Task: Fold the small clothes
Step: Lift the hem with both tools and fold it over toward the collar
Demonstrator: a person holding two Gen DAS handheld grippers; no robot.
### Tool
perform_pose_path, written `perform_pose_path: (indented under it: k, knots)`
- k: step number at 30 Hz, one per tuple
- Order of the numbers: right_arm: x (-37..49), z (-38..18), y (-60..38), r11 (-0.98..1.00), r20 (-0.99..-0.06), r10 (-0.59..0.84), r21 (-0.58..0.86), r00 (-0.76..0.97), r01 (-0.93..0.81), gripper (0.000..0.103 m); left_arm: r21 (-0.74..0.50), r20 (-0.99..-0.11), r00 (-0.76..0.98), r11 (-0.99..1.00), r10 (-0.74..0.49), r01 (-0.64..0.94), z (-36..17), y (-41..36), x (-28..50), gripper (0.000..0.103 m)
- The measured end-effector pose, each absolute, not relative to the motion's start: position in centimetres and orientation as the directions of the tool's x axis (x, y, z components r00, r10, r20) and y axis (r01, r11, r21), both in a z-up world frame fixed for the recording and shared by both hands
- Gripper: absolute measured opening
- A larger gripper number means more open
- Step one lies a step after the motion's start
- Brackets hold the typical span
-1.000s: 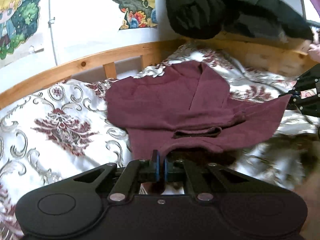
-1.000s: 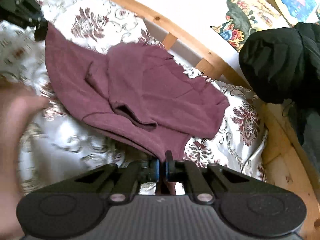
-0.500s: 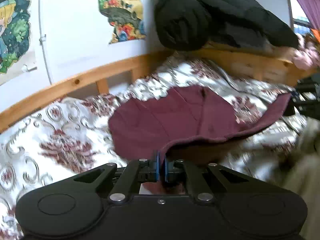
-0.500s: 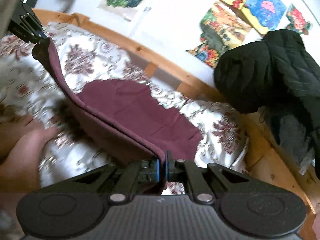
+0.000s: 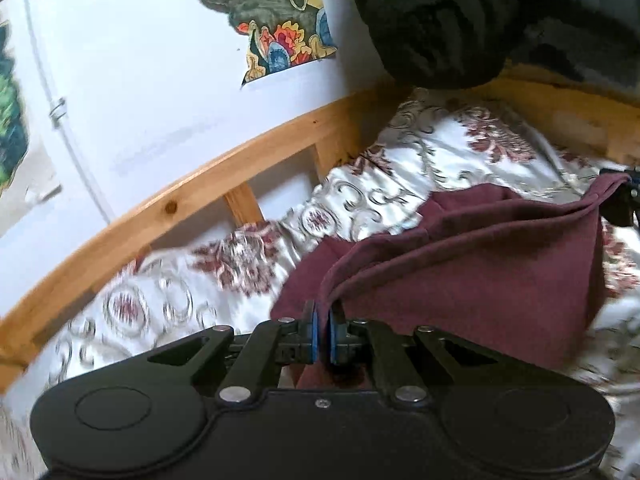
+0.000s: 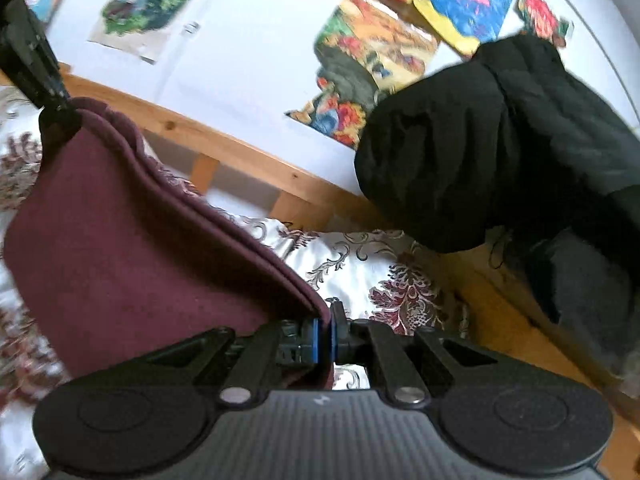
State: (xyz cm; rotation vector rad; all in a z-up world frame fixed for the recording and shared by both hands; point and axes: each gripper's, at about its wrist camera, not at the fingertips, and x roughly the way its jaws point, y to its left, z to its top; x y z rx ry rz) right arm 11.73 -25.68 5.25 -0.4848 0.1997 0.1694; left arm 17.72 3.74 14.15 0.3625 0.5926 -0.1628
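Note:
A maroon garment (image 5: 472, 280) hangs in a doubled sheet over the patterned bedspread (image 5: 460, 148). My left gripper (image 5: 322, 316) is shut on one corner of its upper edge. My right gripper (image 6: 325, 320) is shut on the other corner of the maroon garment (image 6: 120, 256). The edge is stretched taut between the two. In the right wrist view the left gripper (image 6: 60, 114) shows at the far left, pinching the cloth. The right gripper (image 5: 622, 196) appears at the right edge of the left wrist view. The garment's lower part is hidden behind the gripper bodies.
A wooden bed rail (image 5: 200, 196) runs along the white wall with colourful posters (image 5: 276, 28). A black padded jacket (image 6: 500, 140) is heaped on the bed's corner rail. The bedspread (image 6: 380, 268) lies under the cloth.
Both grippers rose and lifted the garment's near edge off the bed. The cloth went from lying flat to hanging folded between them, and the view swung up toward the wall.

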Motion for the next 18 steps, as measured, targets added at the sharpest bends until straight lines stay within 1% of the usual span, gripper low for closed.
perform_pose_path:
  k: [3,6,9,13,18]
  knots:
    - [15.5,4.7,-25.6,0.878,-0.237,0.099,-0.437,0.966,-0.197,0.007,0.284,-0.566,0.824,0.930,-0.035,0.235,12.7,3.9,21.0,0.005]
    - [18.4,3.9,-25.5,0.887,-0.259,0.093,-0.418,0.961,-0.198,0.007,0.241,-0.586,0.810,0.947,-0.031,0.211,10.9,4.6,23.9,0.005]
    - [20.9,2.9,-25.0,0.893,-0.282,0.095,-0.400,0.955,-0.207,0.007,0.229,-0.611,0.792,0.953,-0.018,0.199,9.0,5.2,26.1,0.005]
    - [23.3,1.6,-24.3,0.900,-0.299,0.097,-0.381,0.949,-0.212,0.007,0.206,-0.641,0.768,0.962,-0.007,0.180,6.9,6.1,27.8,0.005]
    - [24.8,-0.2,-24.4,0.914,-0.297,0.087,-0.356,0.951,-0.194,0.007,0.178,-0.663,0.749,0.969,-0.008,0.169,5.4,6.7,29.2,0.006]
